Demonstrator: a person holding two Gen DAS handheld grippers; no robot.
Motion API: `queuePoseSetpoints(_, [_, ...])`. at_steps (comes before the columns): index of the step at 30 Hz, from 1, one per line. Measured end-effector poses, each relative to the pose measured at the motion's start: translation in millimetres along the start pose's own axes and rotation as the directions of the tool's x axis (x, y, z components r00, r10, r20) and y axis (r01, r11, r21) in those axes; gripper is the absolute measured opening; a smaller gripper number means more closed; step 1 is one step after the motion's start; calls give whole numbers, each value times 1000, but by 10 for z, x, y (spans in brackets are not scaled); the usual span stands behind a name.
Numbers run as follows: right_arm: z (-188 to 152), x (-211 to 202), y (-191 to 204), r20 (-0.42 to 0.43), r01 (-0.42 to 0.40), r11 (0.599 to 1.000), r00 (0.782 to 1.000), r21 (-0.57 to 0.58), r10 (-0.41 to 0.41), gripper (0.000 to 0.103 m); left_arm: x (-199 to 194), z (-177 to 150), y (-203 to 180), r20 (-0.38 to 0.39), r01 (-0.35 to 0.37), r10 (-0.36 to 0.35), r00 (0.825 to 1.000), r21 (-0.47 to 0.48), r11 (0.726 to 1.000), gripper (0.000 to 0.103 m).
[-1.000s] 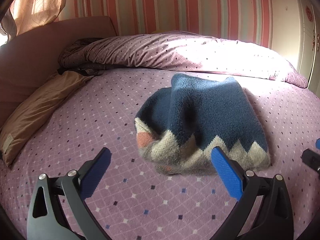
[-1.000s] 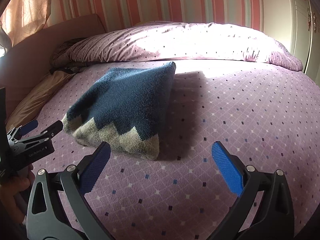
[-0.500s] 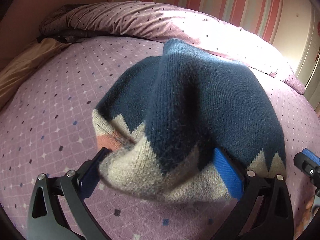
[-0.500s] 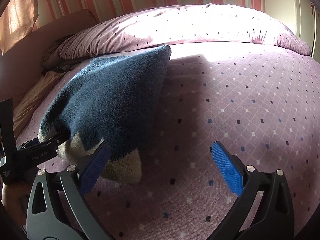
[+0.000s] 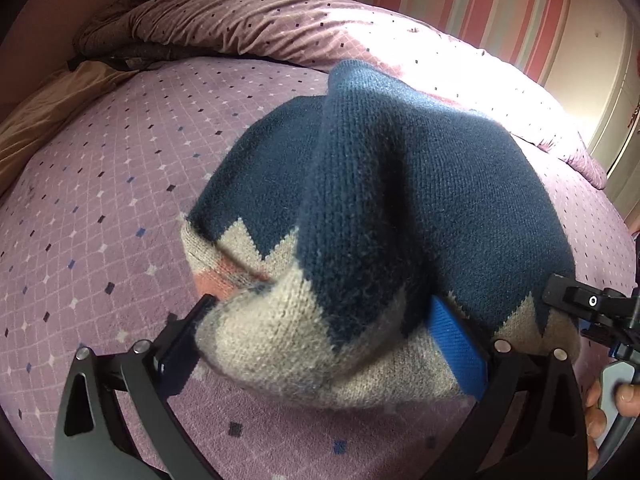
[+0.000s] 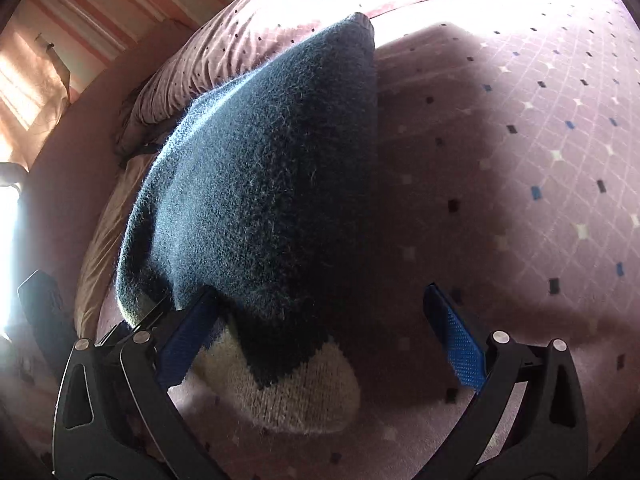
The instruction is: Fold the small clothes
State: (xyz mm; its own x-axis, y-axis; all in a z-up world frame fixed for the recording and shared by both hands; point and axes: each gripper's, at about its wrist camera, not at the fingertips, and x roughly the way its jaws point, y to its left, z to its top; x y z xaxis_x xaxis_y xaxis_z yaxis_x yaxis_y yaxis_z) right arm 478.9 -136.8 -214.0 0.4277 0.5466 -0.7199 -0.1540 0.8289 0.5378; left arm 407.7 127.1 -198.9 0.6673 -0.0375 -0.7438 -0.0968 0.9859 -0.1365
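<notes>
No writing is legible. The sweater [image 5: 372, 208] bunches between the left gripper's [image 5: 320, 344] spread fingers; the right gripper [image 6: 320, 344], unclenched, has it at 10 o'clock.

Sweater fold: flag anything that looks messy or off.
The sweater is not flat: its left hem bunches into a lump between the open left gripper fingers, an inner orange layer peeking out. The right gripper straddles the tidier corner.

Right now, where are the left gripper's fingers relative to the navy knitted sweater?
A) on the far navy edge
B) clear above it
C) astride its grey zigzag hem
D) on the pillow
C: the left gripper has its open fingers on either side of the navy knitted sweater's bunched grey hem.
</notes>
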Motion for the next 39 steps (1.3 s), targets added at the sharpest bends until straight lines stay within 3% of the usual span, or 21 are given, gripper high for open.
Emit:
queuePoseSetpoints(1, [11, 14, 2, -5, -9, 1000, 1000, 1, 9, 100, 1, 4, -10, -2, -1, 1, 1000, 10, 1000, 102])
queuePoseSetpoints(3, [31, 6, 41, -10, -60, 998, 998, -27, 60, 71, -10, 6, -19, 5, -4, 4, 1000, 13, 1000, 102])
queuePoseSetpoints(4, [31, -25, 72, -1, -47, 998, 999, -38, 47, 68, -31, 0, -48, 22, -16, 15, 1000, 23, 1000, 101])
queuePoseSetpoints(5, [26, -55, 113, 7, -27, 998, 1000, -61, 28, 60, -58, -5, -87, 38, -30, 28, 999, 34, 999, 96])
queuePoseSetpoints(9, [17, -254, 236, 67, 36, 990, 997, -139, -27, 41, -231, -22, -390, 92, -36, 23, 996, 142, 989, 53])
queuePoseSetpoints(12, [30, -446, 290, 112, 82, 980, 992, -180, -62, 36, -278, -15, -514, 70, 0, -10, 997, 140, 990, 46])
queuePoseSetpoints(18, [-29, -1066, 179, 188, 152, 958, 976, -242, -108, 35, -476, -151, -998, 86, 81, -98, 991, 182, 980, 44])
queuePoseSetpoints(23, [-238, -1901, -367, 268, 241, 946, 946, -215, -180, 34, -704, -479, -1953, 73, 182, -204, 976, 231, 956, 44])
queuePoseSetpoints(27, [-660, -2654, -986, 293, 305, 937, 924, -172, -247, 34, -942, -949, -2773, 26, 239, -251, 968, 228, 944, 45])
queuePoseSetpoints(31, [-1130, -3098, -1627, 269, 333, 938, 916, -96, -298, 35, -1147, -1442, -3361, -3, 234, -241, 971, 243, 941, 49])
queuePoseSetpoints(34, [-1437, -3130, -2010, 226, 326, 943, 925, -66, -304, 38, -1157, -1629, -3476, -1, 192, -196, 981, 207, 959, 55])
queuePoseSetpoints(36, [-1534, -3085, -1983, 251, 369, 923, 909, -111, -333, 45, -1166, -1665, -3446, 8, 172, -176, 984, 183, 968, 59])
queuePoseSetpoints(37, [-1565, -3100, -1925, 279, 415, 900, 887, -132, -368, 49, -1178, -1666, -3444, 16, 158, -164, 986, 192, 969, 60])
queuePoseSetpoints(39, [-1597, -3164, -1775, 351, 505, 847, 833, -166, -428, 72, -1246, -1644, -3385, 42, 124, -134, 990, 195, 973, 72])
